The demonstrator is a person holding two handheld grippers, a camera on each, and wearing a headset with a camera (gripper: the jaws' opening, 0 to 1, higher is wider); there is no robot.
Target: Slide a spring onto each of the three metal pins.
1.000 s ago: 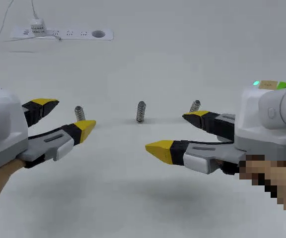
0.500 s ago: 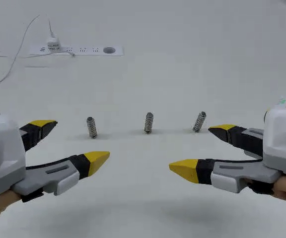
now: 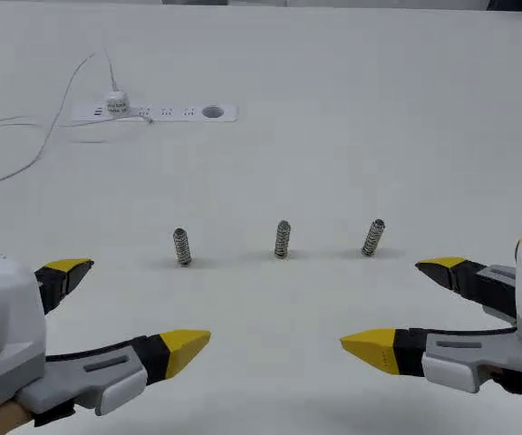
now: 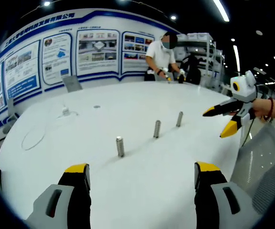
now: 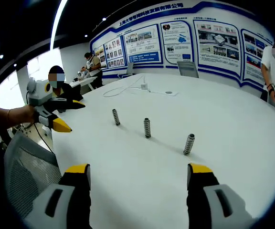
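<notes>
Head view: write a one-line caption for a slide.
Both open, the left gripper and right gripper hover before three upright springs on a white table.

- My left gripper (image 3: 143, 301) hovers over the tabletop (image 3: 352, 136), on my side of the middle spring (image 3: 282, 239) and off to its left, jaws spread wide.
- My right gripper (image 3: 384, 304) hovers on my side of that spring too, off to its right, jaws just as wide apart.
- Both pairs of yellow-tipped jaws angle inward toward the spring, well apart from it.
- My right hand (image 4: 265, 108) grips the right gripper from behind.
</notes>
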